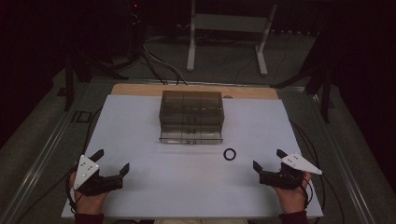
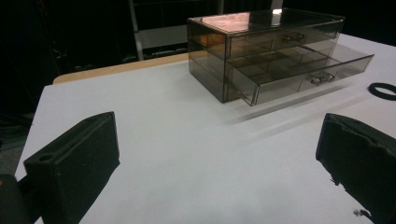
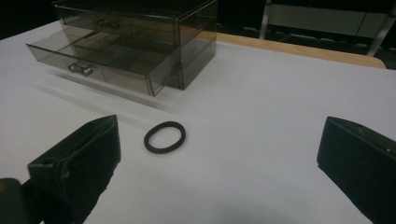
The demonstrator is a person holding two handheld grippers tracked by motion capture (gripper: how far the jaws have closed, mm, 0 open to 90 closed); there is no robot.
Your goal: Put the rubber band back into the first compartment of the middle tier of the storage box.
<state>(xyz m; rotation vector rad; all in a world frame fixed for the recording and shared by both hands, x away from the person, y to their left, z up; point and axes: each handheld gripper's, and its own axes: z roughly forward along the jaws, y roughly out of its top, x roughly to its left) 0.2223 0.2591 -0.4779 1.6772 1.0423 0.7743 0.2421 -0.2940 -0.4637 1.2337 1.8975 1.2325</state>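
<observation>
A smoky clear drawer box (image 1: 191, 114) stands at the middle back of the white table (image 1: 154, 186); its lower drawer (image 2: 299, 74) is pulled out, also seen as the lower drawer (image 3: 98, 63). A black ring (image 1: 229, 154) lies flat on the table in front of the box's right corner, and the ring (image 3: 164, 137) sits just ahead of my right gripper's jaws. My left gripper (image 1: 112, 161) rests open at the near left with nothing between its jaws. My right gripper (image 1: 269, 159) rests open at the near right, a little right of the ring.
A wooden strip (image 1: 140, 88) edges the table's far side. A white metal stand (image 1: 229, 28) and cables (image 1: 159, 65) lie on the floor beyond. The person's hands (image 1: 292, 198) hold the grippers at the table's near edge.
</observation>
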